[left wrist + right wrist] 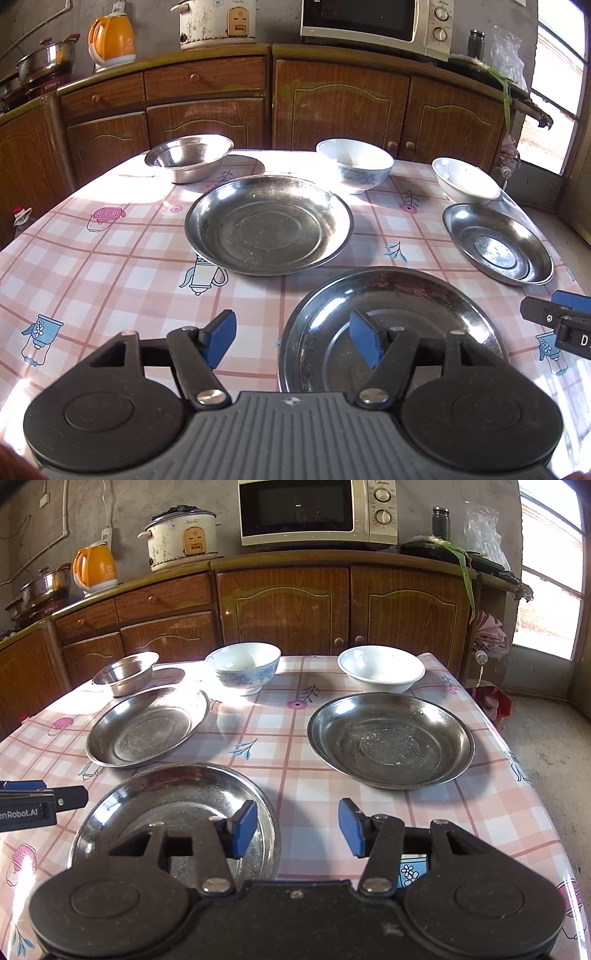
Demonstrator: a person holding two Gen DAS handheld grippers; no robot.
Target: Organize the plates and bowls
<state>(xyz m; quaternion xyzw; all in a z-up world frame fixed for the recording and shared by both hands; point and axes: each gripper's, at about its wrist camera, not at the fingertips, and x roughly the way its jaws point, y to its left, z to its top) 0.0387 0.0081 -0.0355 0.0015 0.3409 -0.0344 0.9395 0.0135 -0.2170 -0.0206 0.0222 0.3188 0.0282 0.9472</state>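
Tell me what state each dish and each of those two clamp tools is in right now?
Left gripper: open, empty.
Right gripper: open, empty.
Near steel plate: flat, empty.
Left steel plate: empty.
Right steel plate: empty.
Steel bowl: upright, empty.
Blue-patterned bowl: upright.
White bowl: upright, unstacked.

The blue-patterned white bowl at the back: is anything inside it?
The blue-patterned white ceramic bowl shows only a bare pale inner wall in both views; its near rim hides the bottom, so something small there cannot be ruled out.
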